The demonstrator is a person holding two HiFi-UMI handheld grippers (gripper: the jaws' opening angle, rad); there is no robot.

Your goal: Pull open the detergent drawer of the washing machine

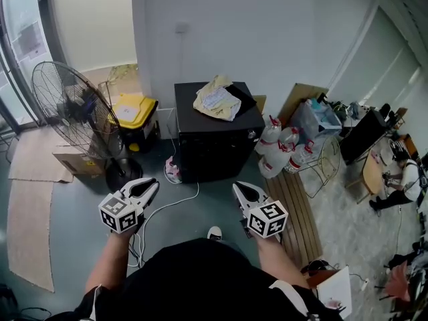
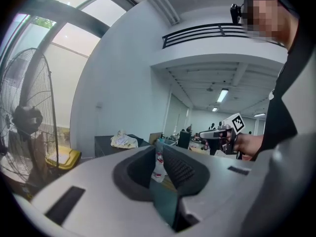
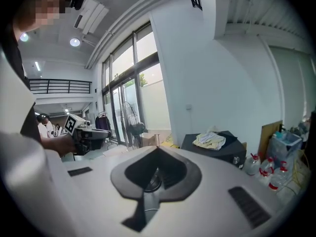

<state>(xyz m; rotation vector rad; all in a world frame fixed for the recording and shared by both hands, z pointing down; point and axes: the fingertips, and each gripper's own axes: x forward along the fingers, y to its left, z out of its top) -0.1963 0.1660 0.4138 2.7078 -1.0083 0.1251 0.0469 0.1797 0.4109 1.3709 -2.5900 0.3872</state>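
The left gripper (image 1: 148, 186) had its fingers closed together with nothing between them, and the right gripper (image 1: 239, 188) had its fingers shut tip to tip, also empty. Both were held out side by side, apart from each other, above the grey floor (image 1: 80, 206). A white cable (image 1: 175, 204) lay on the floor between them. Well ahead of both stood the black boxy machine (image 1: 215, 146) against the white wall, untouched; its detergent drawer could not be made out. A crumpled yellow cloth (image 1: 217, 99) lay on top of it. A pedestal fan (image 1: 70, 112) and a yellow-lidded bin (image 1: 134, 110) stood to its left, and water bottles (image 1: 281, 149) to its right.
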